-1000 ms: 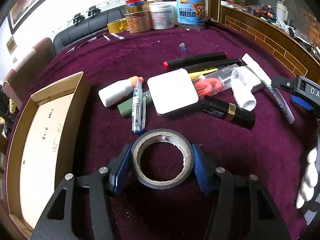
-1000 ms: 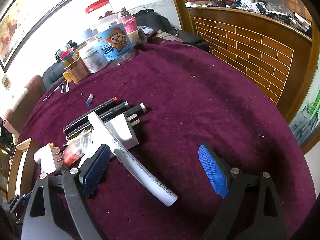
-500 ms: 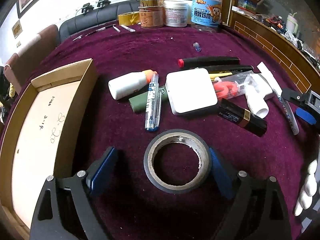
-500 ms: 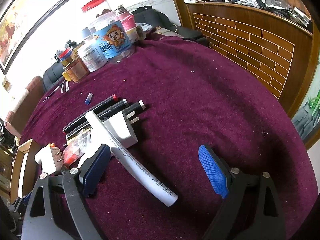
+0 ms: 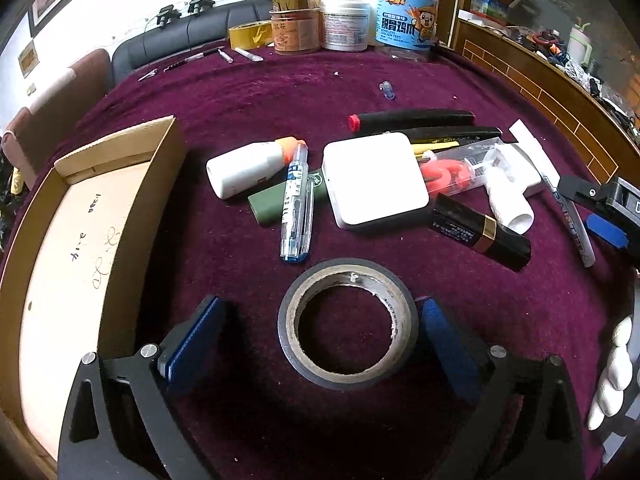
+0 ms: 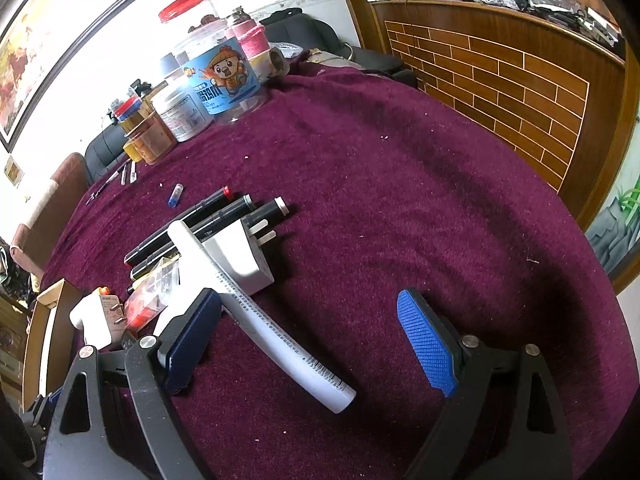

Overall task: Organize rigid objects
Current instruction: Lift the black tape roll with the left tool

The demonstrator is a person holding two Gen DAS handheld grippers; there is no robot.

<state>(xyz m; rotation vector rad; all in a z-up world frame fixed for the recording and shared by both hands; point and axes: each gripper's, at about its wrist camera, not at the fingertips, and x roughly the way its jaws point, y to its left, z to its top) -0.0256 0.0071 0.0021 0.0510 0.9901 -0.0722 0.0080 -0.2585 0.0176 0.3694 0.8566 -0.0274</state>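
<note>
Tape roll (image 5: 348, 322) — black, lying flat on the maroon worktop (image 5: 520, 312), between the fingers of the left gripper (image 5: 320, 332). The jaws are opening; the left pad stands well clear of the roll, the right pad sits just beside its rim, and whether it touches cannot be told. Roll released, not gripped.

Just beyond the roll: clear pen (image 5: 296, 204) lying over a green bar (image 5: 272, 202), white glue bottle (image 5: 248, 168) with orange cap, white square box (image 5: 374, 178), black tube with gold band (image 5: 480, 228). Cardboard box (image 5: 80, 240) left of the gripper, open, nothing seen in it.

Right gripper (image 6: 316, 340) — fingers spread wide, nothing clamped. A white marker (image 6: 260, 312) lies slantwise on the cloth between them, close to the left pad. Past it, a white plug adapter (image 6: 240, 256) and black markers (image 6: 192, 220). Jars (image 6: 216, 80) at the far edge.
</note>
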